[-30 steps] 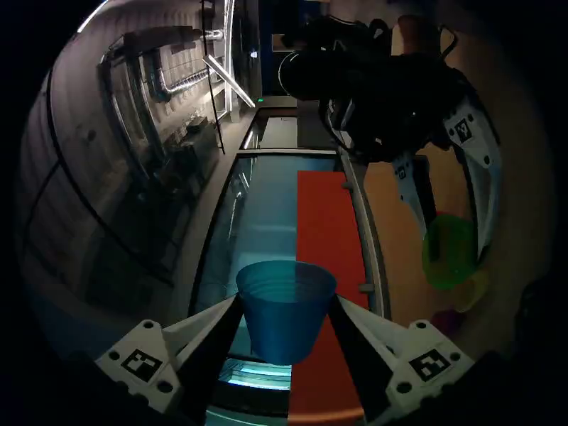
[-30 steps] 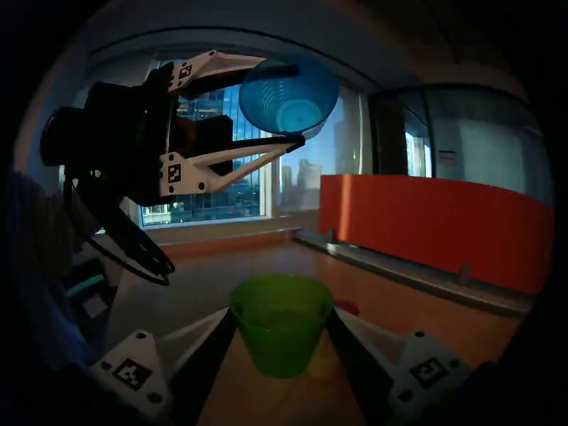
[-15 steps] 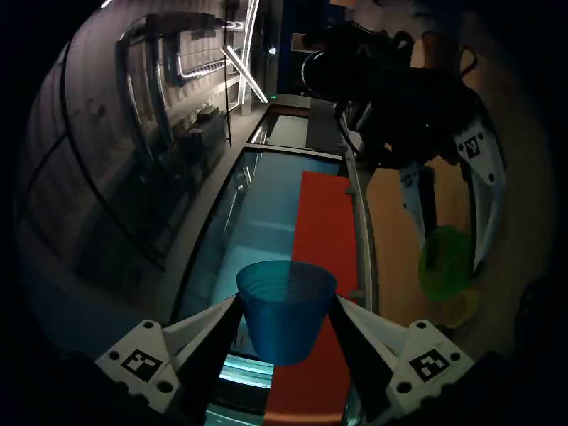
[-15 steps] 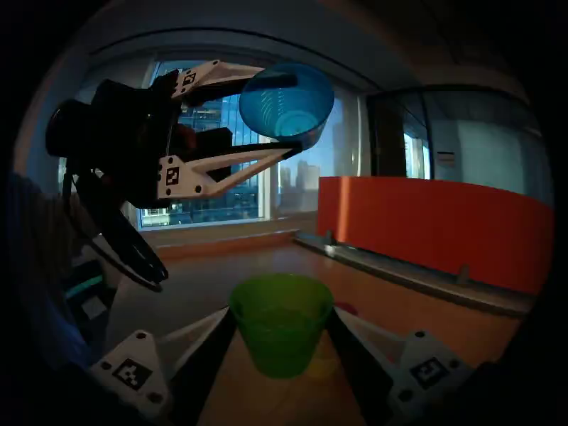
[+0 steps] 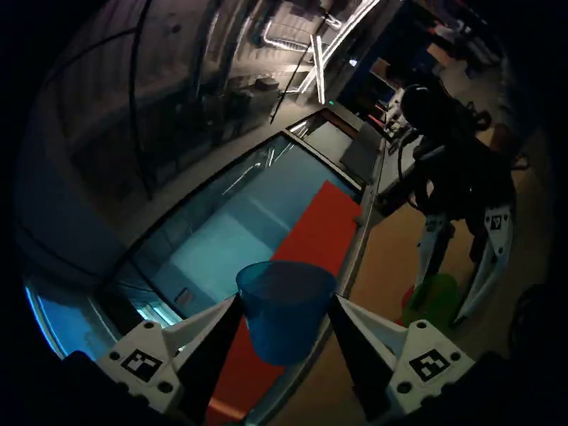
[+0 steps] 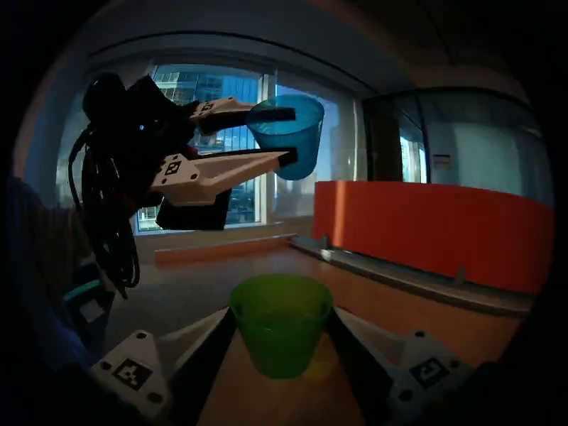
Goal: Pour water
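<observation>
In the left gripper view, my left gripper [image 5: 285,304] is shut on a blue plastic cup [image 5: 284,326]. In the right gripper view that blue cup [image 6: 285,138] hangs high above the table, close to upright, held in the left gripper [image 6: 290,135] at upper left. My right gripper [image 6: 280,314] is shut on a green plastic cup [image 6: 280,334] that stands upright, low over the wooden table [image 6: 397,312]. From the left gripper view the green cup [image 5: 434,299] sits below and to the right, between the fingers of the right gripper [image 5: 454,287]. I cannot tell what either cup contains.
An orange panel [image 6: 440,227] runs along the table's far right edge, with a metal rail at its foot. Large windows [image 6: 213,92] stand behind. A person's blue sleeve [image 6: 32,284] and black cables [image 6: 106,234] are at the left. A small red object [image 5: 408,295] lies beside the green cup.
The left gripper has swung back, so the blue cup went from tipped with its mouth toward the right gripper to nearly upright. The green cup has stayed in place.
</observation>
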Demonstrator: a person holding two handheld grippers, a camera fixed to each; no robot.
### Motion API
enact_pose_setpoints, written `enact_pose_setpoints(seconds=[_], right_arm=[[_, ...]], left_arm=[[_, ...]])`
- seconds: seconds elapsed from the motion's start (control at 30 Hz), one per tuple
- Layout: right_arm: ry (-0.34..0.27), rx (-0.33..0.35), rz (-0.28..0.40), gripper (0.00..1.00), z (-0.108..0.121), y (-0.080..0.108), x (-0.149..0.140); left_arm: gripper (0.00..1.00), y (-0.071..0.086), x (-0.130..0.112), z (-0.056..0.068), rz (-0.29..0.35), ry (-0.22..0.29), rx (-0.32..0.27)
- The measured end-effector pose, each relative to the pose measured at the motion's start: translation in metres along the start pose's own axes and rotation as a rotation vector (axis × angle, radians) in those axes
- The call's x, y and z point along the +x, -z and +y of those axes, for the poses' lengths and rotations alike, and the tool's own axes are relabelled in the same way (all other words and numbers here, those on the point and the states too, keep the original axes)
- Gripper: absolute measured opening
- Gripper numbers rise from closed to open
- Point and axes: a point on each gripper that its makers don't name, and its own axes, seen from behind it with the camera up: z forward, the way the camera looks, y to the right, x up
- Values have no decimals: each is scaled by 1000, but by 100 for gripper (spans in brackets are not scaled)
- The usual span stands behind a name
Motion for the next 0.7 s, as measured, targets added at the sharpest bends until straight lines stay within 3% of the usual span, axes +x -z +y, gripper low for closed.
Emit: enact_pose_setpoints(seconds=[0.4,0.6,0.7], right_arm=[[-5,-10,21,90,0,2,8],[-2,-12,26,89,0,3,10],[-1,-13,28,90,0,3,11]], left_arm=[[84,-1,-20,-5,1,461,-30],[84,-4,-34,-2,-10,640,-45],[84,-6,-36,-1,0,700,-53]])
